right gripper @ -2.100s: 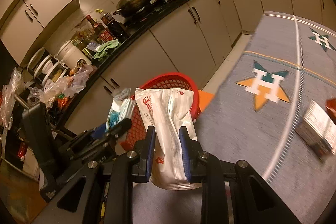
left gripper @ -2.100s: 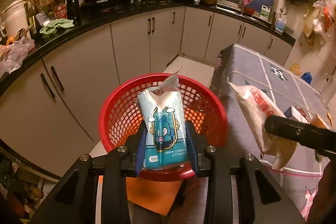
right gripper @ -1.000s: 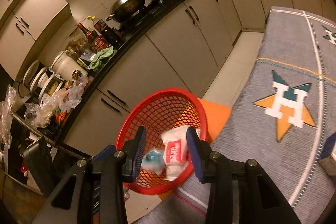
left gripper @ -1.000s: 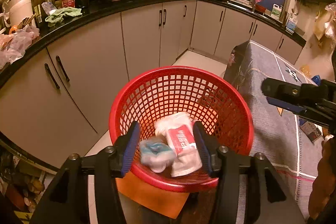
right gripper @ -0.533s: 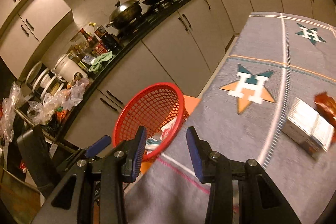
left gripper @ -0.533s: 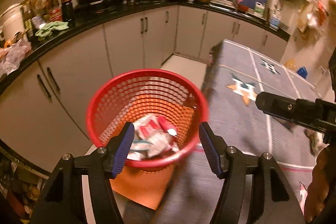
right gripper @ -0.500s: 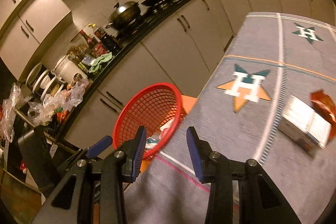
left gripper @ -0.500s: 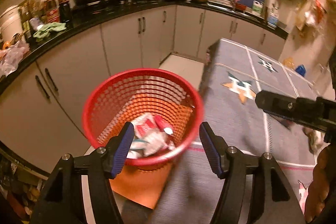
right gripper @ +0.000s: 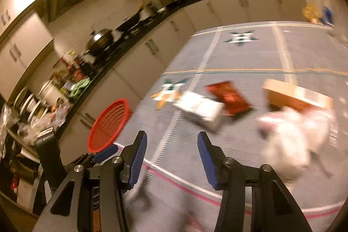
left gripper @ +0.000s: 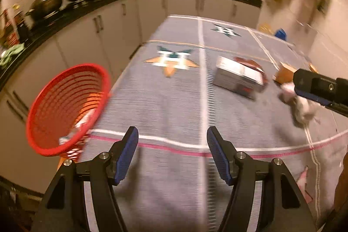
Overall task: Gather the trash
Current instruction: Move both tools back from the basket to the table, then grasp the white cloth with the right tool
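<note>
Both my grippers are over the grey star-patterned cloth on the worktop (left gripper: 165,101), and both frames are smeared with motion blur. My left gripper (left gripper: 171,153) has its jaws wide apart with nothing between them; my right gripper (right gripper: 171,158) is the same, jaws spread and empty.

The red basket (left gripper: 65,108) sits off the worktop's left edge, just beside it, with a few wrappers visible in the bottom. In the right wrist view the basket (right gripper: 108,125) shows to the left beyond my fingers.

Trash ahead on the cloth: a silver-white box (left gripper: 237,77) lies near the middle, with a red snack packet (right gripper: 228,97) touching its far side. To the right, a brown cardboard box (right gripper: 298,97), and just in front of it a crumpled white wrapper (right gripper: 291,136), too blurred to read. In the left wrist view my right gripper's finger overlaps that wrapper.

Kitchen cabinets (left gripper: 113,32) and a dark counter with pans run along the left.
</note>
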Available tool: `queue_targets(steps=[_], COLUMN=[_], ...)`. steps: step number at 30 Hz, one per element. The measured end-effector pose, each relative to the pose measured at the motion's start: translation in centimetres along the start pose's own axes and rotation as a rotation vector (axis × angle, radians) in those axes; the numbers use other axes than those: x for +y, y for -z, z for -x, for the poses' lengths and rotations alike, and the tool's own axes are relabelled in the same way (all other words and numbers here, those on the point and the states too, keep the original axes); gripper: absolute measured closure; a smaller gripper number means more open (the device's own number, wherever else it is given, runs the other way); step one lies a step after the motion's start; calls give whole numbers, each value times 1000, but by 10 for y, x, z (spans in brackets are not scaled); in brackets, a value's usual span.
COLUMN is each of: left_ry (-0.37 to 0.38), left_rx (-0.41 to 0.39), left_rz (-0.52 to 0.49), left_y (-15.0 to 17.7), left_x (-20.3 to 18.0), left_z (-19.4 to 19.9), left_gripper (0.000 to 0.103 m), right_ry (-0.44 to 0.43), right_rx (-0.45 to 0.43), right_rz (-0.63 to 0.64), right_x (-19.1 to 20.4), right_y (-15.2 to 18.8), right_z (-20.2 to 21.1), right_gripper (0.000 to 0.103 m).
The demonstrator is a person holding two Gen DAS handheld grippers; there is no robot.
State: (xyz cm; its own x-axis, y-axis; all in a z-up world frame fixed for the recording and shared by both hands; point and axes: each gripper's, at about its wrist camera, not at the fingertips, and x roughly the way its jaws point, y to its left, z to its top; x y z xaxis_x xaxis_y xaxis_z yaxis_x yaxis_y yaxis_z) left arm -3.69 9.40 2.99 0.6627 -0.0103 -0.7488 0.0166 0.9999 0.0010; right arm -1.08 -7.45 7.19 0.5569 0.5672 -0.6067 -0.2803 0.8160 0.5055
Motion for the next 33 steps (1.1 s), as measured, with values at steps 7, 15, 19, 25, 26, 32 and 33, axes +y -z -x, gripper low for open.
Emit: queue_targets(steps=[7,15,19,25,26,32,33], left_ry=[36,34,33,40,43,47,52], left_rx=[11,23,22,25,27,23,28], left_rz=[-87,-109,-97,-79,-76,-61,-52], left_y=[2,4,2,2,1,-6,-9], left_x=[-44,-50,-46,-41,-41,-41,-41], left_z=[-3,-4,-3,-1,0,8,9], left_gripper=[37,37,37,37,37,37,37], right_ry=[210,474,539,556,553,399,362], right_rx=[-54,-62,-60,-63,-65,-142,-170], right_rz=[-30,98,89,57,56,4,-3], right_x=[-49,-55,-64,-74,-73,-76,-76], right_y=[9,20,23,25,25,31,32], right_z=[35,34,34,38,38,58,63], right_gripper=[42,41,41,69,73,80,79])
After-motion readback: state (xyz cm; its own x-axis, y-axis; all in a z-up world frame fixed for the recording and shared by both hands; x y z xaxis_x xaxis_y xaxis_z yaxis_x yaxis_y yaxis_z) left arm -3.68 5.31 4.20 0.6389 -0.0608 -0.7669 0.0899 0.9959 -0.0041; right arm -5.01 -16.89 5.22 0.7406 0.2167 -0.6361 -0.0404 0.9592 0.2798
